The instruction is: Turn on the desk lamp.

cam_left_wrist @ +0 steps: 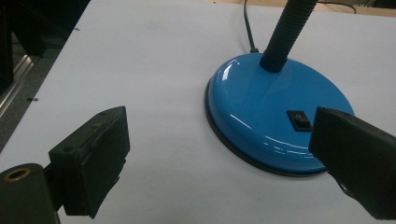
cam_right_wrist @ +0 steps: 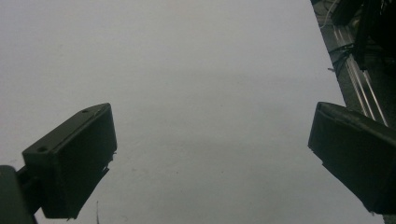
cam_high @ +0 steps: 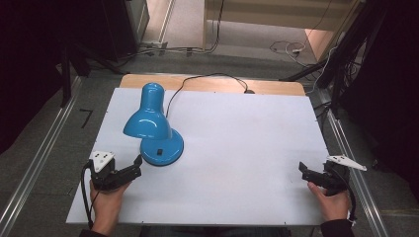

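Note:
A blue desk lamp (cam_high: pixel 150 123) stands on the left half of the white table (cam_high: pixel 237 143), its shade bent down over its round base (cam_left_wrist: pixel 275 112). A black rocker switch (cam_left_wrist: pixel 299 120) sits on the base's front, and a black cord (cam_high: pixel 197 79) runs off to the table's far edge. My left gripper (cam_high: pixel 131 168) is held open just in front and left of the base, nothing between its jaws. At the table's right edge, my right gripper (cam_high: pixel 309 173) is open over bare table.
A wooden strip (cam_high: pixel 212 84) lines the table's far edge. Metal rails (cam_high: pixel 34 163) run along the floor on both sides. Cables (cam_high: pixel 286 48) lie on the floor beyond the table. Bare white surface spreads between the lamp and the right gripper.

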Motion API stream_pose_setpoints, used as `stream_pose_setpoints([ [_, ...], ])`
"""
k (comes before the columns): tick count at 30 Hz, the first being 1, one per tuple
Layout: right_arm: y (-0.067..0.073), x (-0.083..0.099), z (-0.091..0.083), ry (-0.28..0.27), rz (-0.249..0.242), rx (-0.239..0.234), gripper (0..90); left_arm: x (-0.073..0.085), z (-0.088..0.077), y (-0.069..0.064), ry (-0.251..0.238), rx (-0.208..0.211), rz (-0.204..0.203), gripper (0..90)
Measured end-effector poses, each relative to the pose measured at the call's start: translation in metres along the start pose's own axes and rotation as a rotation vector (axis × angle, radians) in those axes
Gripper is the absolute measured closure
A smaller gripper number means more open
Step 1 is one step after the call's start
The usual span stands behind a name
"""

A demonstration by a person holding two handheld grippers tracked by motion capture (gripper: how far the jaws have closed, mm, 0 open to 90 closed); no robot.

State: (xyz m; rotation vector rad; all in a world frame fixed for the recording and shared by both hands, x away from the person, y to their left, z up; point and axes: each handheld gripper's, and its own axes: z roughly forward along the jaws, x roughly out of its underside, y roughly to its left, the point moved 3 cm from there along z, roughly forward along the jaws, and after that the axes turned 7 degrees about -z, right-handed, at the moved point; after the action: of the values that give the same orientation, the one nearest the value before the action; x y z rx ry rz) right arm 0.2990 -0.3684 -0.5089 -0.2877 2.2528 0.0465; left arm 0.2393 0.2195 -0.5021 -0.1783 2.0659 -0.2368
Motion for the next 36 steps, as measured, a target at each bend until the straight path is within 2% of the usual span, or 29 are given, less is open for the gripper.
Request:
stream_pose_setpoints([
  [36, 0.000, 0.001, 0.002, 0.013, 0.005, 0.009, 0.0, -0.002, 0.017, -0.014, 0.011, 0.014, 0.036, 9.7],
])
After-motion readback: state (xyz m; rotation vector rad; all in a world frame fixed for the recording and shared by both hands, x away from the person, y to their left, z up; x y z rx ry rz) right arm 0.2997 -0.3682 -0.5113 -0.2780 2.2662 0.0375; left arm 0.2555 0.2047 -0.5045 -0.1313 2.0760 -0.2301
